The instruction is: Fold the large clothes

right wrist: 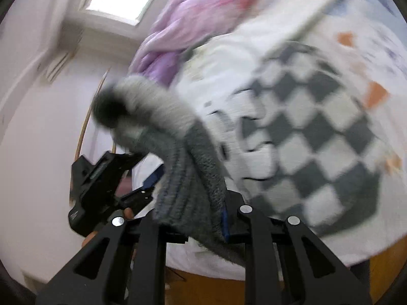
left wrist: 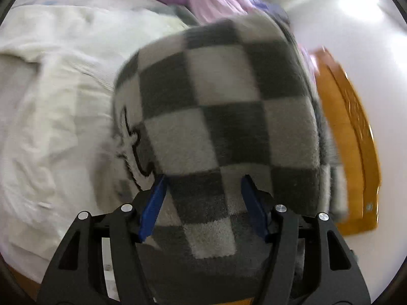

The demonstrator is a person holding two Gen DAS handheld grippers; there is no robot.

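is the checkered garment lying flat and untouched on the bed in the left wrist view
No, the checkered garment is bunched up between the blue fingers of the left tongs, raised above the white bedding.

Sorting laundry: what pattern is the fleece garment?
Grey-and-white checkerboard on the fleece garment, clearest in the left wrist view.

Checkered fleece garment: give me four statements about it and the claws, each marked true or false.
1. The checkered fleece garment is grey and white. True.
2. The left claw has fleece between its blue fingers. True.
3. The garment lies on a bare wooden floor. False: it lies over the white bedding.
4. The right claw hangs empty. False: grey ribbed fabric runs between its fingers.
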